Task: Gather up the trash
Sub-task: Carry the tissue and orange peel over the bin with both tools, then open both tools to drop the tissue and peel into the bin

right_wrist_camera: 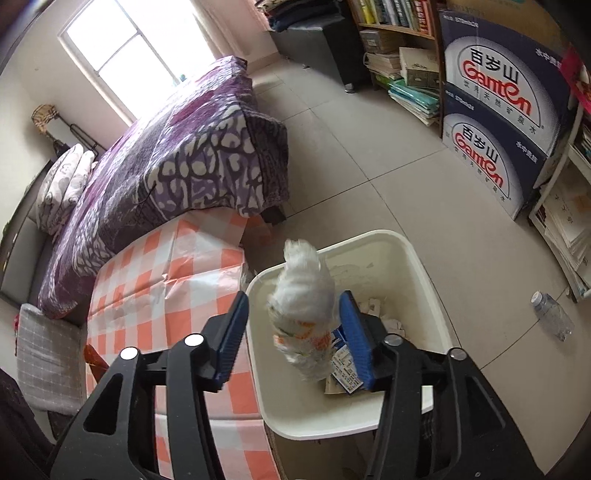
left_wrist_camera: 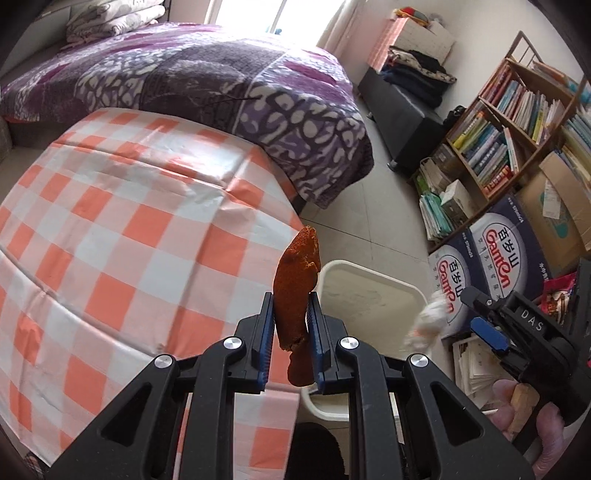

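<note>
1. Bedroom scene: bed [left_wrist_camera: 207, 85] with purple patterned blanket at far left and back, folded pillows [left_wrist_camera: 110, 18] at its head, bright window [right_wrist_camera: 122, 48] behind.
2. Bench [left_wrist_camera: 129, 229] under an orange-and-white checked cloth sits just beside the bed's foot; its visible top is bare cloth.
3. Your left tool [left_wrist_camera: 290, 325] is closed on an orange peel [left_wrist_camera: 295, 288]. Peel stands upright between the blue pads [left_wrist_camera: 266, 332], its tip sticking up past them, held over the bench's right edge, just beside the bin.
4. White trash bin [right_wrist_camera: 369, 421] stands on the tiled floor, touching or just beside the bench's right side. Paper scraps and a blue-printed wrapper [right_wrist_camera: 345, 373] lie in its bottom.
5. Your right tool [right_wrist_camera: 291, 332] is wide apart over the bin mouth. Crumpled white wrapper with orange print [right_wrist_camera: 303, 306] sits between the fingers, motion-blurred; it touches the right pad at most, left pad well apart from it, so no grip.
6. In the left wrist view the same wrapper [left_wrist_camera: 428, 321] shows just off the right tool's tip, beside the bin rim.
7. Right side: two stacked Ganten water boxes [right_wrist_camera: 495, 122], bookshelf [left_wrist_camera: 517, 122] full of books, paper stacks on the floor.
8. Clear plastic bottle [right_wrist_camera: 552, 319] lies on its side on the floor, well apart from the bin, far right.
</note>
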Demonstrator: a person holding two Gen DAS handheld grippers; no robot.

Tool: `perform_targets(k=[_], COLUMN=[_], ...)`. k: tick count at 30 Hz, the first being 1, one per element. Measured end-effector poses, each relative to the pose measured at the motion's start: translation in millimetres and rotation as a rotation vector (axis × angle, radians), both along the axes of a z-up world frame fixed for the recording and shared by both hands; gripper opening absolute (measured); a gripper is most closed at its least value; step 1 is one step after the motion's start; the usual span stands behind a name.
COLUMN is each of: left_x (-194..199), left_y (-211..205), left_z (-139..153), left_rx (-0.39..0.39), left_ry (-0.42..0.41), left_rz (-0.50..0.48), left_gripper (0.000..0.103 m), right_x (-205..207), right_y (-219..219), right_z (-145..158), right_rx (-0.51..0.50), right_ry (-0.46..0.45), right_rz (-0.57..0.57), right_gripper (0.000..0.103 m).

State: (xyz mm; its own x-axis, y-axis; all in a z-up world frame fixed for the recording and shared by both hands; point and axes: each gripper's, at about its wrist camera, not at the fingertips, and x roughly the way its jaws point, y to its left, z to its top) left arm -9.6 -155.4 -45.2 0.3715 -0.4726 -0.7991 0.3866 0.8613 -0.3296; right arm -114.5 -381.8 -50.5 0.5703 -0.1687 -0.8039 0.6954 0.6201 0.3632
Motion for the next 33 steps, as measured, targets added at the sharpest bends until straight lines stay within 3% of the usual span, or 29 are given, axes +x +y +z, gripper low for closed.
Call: perform_targets(k=[7,10,12,16,17,26,31,33], left_x=[-20,-29,-33,-43,-45,-60,-78,-76], left_y=[-52,-71,-79,-82,-80,-15,31,48], left_z=[-19,-22,-24,-22,-20,9,34,34], left_rx=[-0.023,-0.076,-0.094,-0.055,-0.034,0.146,0.257,0.281], left_ry=[0.069,0.090,0.111,0.056,0.035,-0.254,-0.508,-0.475], left_rz=[-0.112,-0.190,-0.223,-0.237,-0.233,-0.042,0.155,0.221], left_gripper=[0.018,0.020,0.050,0.059,0.066,0.089,0.096,0.096], right_x=[-32,-42,-47,-59,-60,-60,-59,-54], right_y=[-33,-43,-47,-46,-44,13,54,72], right_z=[3,6,9,23,26,56,57,51], right_rx=[0.033,0.020,0.005,-0.078,-0.098,-0.436,-0.551,-0.576], right_ry=[-0.036,-0.046,-0.062,-0.100,-0.103,-0.093,-0.074,-0.057], right_rz=[-0.106,-0.143,-0.166,-0.207,-0.206,-0.145,-0.097,-0.028], right_gripper=[0.069,0.069,0.077,0.089,0.089,0.096,0.096,0.096])
